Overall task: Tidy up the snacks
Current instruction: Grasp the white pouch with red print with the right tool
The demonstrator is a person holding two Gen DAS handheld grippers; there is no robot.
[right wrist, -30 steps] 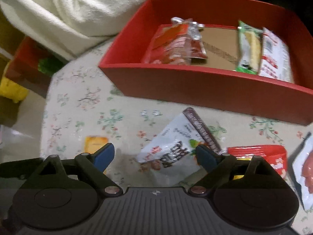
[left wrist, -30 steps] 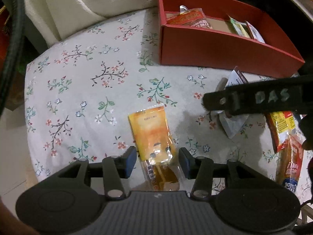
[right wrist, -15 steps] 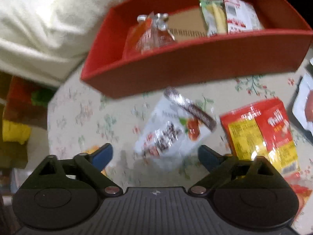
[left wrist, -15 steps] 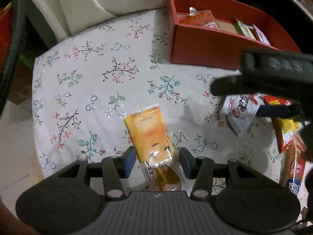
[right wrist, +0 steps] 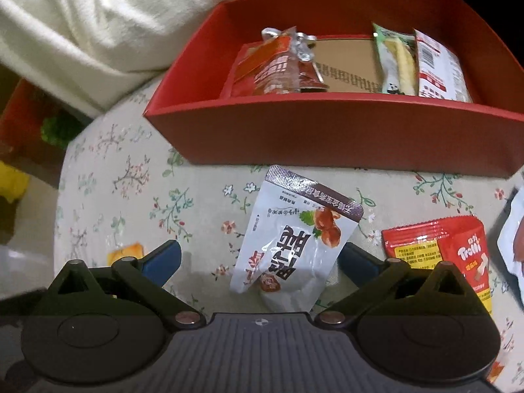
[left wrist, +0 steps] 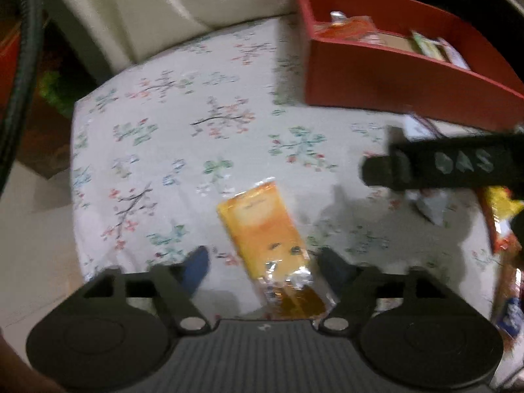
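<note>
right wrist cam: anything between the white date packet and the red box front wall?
Nothing. In the right wrist view only bare floral tablecloth separates the white packet from the red box.

Left wrist cam: sits low behind its fingers, close over the floral tablecloth (left wrist: 183, 137), facing fwd twd the red box (left wrist: 376, 75) at upper right. Right wrist cam: also low, nearer the box (right wrist: 327, 131), facing it head-on. Both views share box, cloth, orange packet (left wrist: 262, 226) (right wrist: 126, 251).
</note>
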